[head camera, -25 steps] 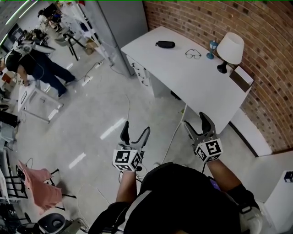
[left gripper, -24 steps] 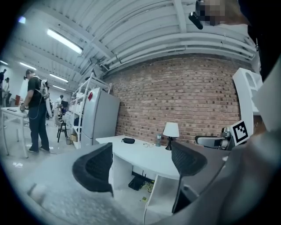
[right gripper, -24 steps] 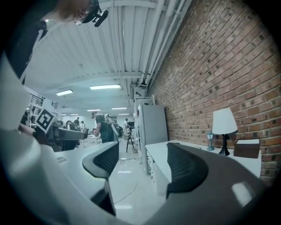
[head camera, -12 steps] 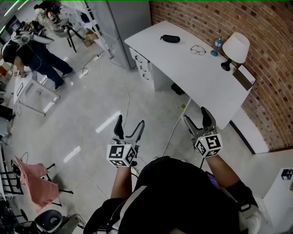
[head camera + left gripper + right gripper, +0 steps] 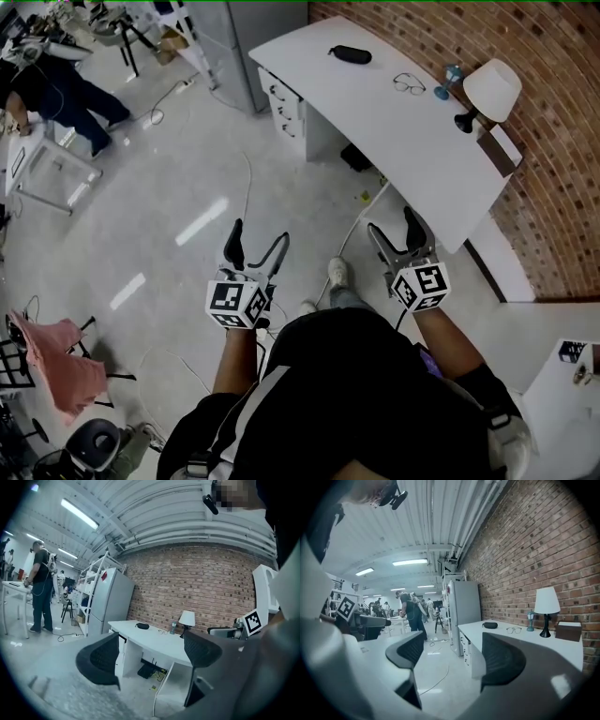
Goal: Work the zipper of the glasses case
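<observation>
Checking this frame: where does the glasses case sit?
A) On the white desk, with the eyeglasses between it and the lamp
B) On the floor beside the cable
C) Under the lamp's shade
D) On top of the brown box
A: the black glasses case lies on the white desk, and the eyeglasses lie between it and the lamp.

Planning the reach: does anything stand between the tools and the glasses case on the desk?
Nothing visible does. The left tool and right tool are open over the floor; the glasses case lies at the far end of the desk, glasses and lamp aside.
</observation>
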The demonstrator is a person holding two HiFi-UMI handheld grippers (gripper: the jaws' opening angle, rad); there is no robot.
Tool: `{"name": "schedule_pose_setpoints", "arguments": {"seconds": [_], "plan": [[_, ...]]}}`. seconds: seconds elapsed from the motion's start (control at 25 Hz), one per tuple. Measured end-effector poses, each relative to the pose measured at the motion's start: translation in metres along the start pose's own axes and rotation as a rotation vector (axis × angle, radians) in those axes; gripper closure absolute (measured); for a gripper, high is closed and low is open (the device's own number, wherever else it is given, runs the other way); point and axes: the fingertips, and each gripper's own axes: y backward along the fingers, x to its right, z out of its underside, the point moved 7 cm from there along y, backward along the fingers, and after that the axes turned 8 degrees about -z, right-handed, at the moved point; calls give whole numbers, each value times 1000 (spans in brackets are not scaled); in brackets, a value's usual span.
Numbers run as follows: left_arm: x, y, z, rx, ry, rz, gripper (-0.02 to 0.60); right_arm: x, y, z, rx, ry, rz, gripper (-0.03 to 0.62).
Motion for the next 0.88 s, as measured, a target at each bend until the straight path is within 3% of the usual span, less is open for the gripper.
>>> {"name": "schedule_pose_setpoints", "arguments": {"seconds": [0.56,0.88], "plan": [[-2,-133,-41,10,-26,-80,144,131,-121,-14,46,-43,-61,229],[11,-194,-41,17,-16,-127,144,192,-150,-8,48,-79,-87,229]]}}
